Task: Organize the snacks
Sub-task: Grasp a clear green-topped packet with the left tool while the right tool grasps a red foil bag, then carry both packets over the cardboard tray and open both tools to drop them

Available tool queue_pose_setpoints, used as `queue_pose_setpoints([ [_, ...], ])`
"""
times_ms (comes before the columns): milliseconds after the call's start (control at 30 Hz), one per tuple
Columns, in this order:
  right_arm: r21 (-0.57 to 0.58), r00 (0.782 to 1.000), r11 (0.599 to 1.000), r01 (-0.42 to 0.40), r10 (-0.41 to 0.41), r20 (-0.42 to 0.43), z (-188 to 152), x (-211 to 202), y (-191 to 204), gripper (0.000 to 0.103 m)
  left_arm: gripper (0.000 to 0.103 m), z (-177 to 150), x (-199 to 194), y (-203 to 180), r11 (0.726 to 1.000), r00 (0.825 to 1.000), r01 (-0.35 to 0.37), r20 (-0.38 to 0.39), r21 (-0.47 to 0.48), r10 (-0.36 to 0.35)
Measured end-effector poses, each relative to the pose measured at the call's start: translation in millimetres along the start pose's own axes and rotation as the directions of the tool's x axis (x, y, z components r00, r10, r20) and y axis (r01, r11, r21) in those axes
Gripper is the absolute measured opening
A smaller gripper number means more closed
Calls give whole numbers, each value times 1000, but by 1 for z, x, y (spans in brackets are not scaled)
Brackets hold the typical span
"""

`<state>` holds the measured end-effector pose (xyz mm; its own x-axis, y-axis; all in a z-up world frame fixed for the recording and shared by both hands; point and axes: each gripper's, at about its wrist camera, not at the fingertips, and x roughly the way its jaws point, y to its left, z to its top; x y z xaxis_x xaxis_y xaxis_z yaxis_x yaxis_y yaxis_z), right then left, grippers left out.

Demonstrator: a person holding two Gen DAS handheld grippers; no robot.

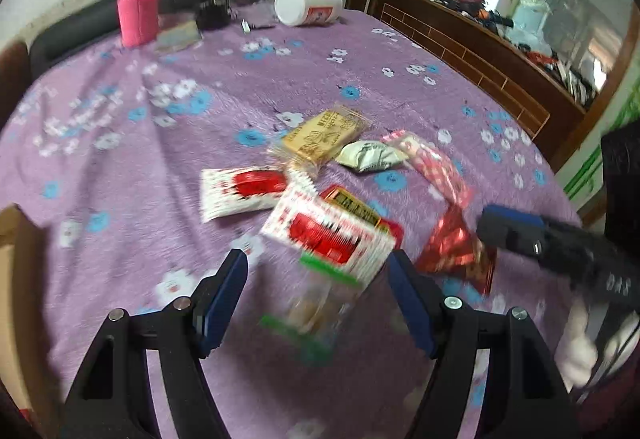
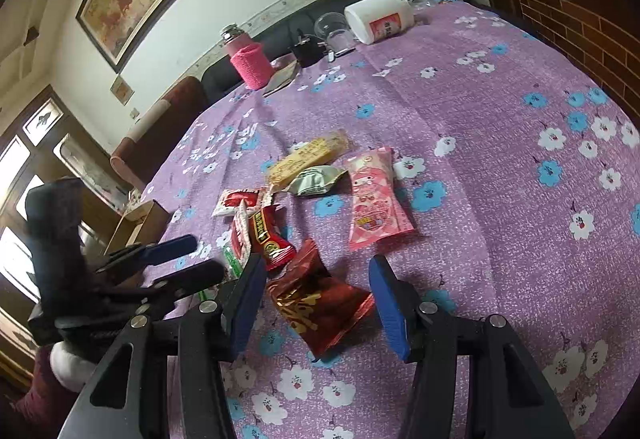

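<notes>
A round table draped in a fuzzy purple cloth [image 2: 480,87] printed with white and blue flowers carries everything. At its far edge a white plastic jar [image 2: 380,17] lies on its side, right of a pink-sleeved bottle [image 2: 250,65]. Mid-table sits a loose cluster of crinkly snack packets: a long pink pouch [image 2: 378,195], a flat yellow bar [image 2: 308,159] and a small grey-green sachet [image 2: 316,179]. The right gripper [image 2: 318,299] hangs with jaws wide on either side of a glossy dark-red foil packet [image 2: 316,299], not touching it. The left gripper [image 1: 318,303], equally spread, straddles a blurred white-and-red packet [image 1: 332,235] with a green edge
</notes>
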<state>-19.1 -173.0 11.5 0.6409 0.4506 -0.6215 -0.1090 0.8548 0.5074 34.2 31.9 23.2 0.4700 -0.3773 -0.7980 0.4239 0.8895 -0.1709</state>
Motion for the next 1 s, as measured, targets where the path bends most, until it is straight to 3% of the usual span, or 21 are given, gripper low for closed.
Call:
queue_pose_setpoints([
  [33, 17, 1000, 1000, 0, 0, 4, 1, -1, -4, 57, 71, 1, 4, -3, 1000, 1000, 16, -1, -8, -16],
  [133, 61, 1000, 998, -23, 22, 8, 4, -2, -13, 57, 71, -5, 15, -13, 999, 999, -27, -24, 25, 27],
  [167, 69, 999, 997, -34, 34, 5, 4, -2, -15, 57, 65, -9, 14, -17, 997, 999, -50, -12, 57, 51],
  [200, 72, 999, 996, -44, 44, 1, 4, -1, -15, 57, 44, -12, 12, -20, 995, 998, -65, -16, 78, 67],
  [233, 70, 999, 996, -51, 52, -3, 4, 0, -15, 57, 32, -14, 10, -21, 992, 997, -78, -14, 95, 80],
  [367, 12, 997, 998, -69, 70, -39, 2, 8, -1, 58, 32, -24, -5, -13, 997, 998, -54, -16, 61, 55],
  [567, -129, 997, 991, -26, 17, -71, -8, 19, 27, 65, 32, -43, -38, 1, 999, 999, -28, 23, -19, 29],
  [700, -214, 995, 976, 45, -62, -72, -15, 27, 43, 67, 32, -56, -67, 8, 998, 998, -9, 67, -69, 14],
  [800, -245, 989, 963, 110, -130, -68, -20, 29, 50, 44, 32, -67, -88, 15, 994, 995, 4, 98, -106, 7],
  [1000, -245, 979, 954, 175, -195, -61, -32, 19, 60, 39, 32, -85, -126, 33, 985, 984, 41, 176, -165, -12],
])
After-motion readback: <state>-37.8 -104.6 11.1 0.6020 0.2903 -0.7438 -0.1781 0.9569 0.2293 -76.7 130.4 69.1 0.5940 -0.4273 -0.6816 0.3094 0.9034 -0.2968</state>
